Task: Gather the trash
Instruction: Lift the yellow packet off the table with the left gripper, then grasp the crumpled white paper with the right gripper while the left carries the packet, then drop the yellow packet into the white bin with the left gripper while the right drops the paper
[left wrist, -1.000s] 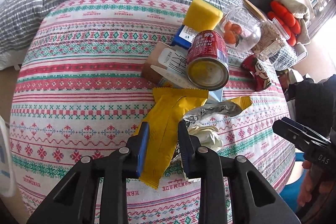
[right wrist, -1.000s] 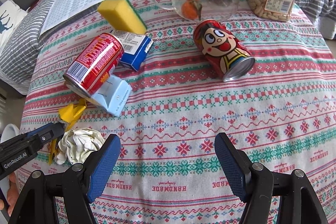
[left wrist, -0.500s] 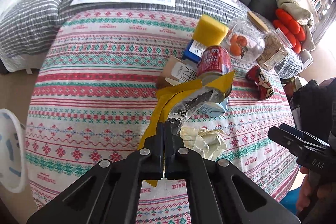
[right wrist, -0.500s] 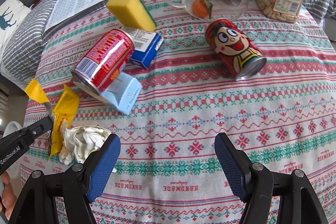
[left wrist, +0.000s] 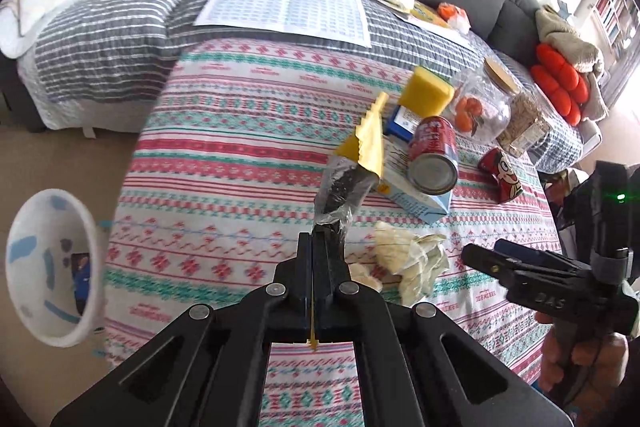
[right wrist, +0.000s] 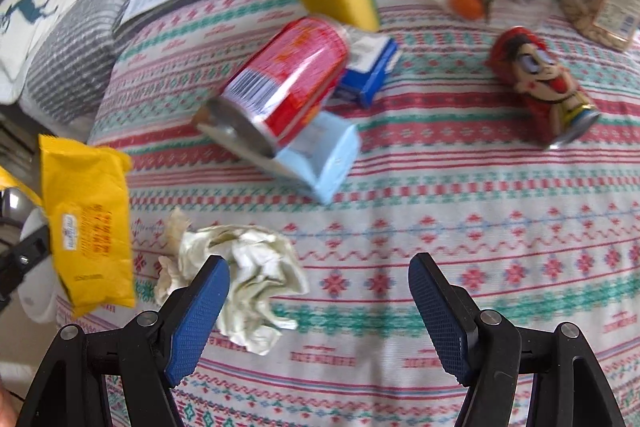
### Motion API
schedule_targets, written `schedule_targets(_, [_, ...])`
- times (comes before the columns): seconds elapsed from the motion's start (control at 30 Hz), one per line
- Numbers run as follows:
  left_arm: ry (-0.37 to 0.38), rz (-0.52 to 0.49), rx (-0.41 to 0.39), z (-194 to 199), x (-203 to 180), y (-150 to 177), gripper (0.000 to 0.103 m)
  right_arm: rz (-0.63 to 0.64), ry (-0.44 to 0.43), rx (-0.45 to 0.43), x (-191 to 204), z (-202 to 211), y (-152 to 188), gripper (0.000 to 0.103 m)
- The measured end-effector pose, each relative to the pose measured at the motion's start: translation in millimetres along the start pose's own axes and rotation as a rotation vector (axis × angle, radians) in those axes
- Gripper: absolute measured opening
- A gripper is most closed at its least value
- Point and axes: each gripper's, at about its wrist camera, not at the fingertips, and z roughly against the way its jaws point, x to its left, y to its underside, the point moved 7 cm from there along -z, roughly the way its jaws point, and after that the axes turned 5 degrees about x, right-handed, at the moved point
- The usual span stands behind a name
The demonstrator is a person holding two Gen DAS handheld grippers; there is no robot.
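Left wrist view: your left gripper (left wrist: 313,239) is clamping the wrapper (left wrist: 362,147); keep squeezing, carrying it toward the bin (left wrist: 86,223). Right gripper (right wrist: 318,301) is gaping over the tissue (right wrist: 244,267).

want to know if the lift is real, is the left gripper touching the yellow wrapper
Touching. The left wrist view shows the left gripper shut on the yellow wrapper, which hangs clear of the tablecloth.
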Motion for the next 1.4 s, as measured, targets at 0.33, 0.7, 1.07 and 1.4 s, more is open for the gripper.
schedule_targets(0.33, [-0.041, 0.063, -0.013, 22.7, 50.8, 10.5, 0.000, 0.044, -0.021, 0.069, 33.7, -30.0, 6.4, 0.078])
schedule_targets(0.7, [-0.031, 0.112, -0.022, 45.3, 81.8, 28.5, 0.000, 0.039, -0.026, 0.134, 42.6, -60.1, 12.6, 0.032])
schedule_targets(1.07, [-0.086, 0.202, -0.056, 75.1, 146.9, 48.0, 0.000, 0.027, -0.105, 0.034, 56.0, -14.5, 18.9, 0.011])
schedule_targets(1.4, [-0.174, 0.319, -0.093, 87.2, 222.7, 48.6, 0.000, 0.114, -0.171, -0.006, 115.3, -3.7, 16.8, 0.011])
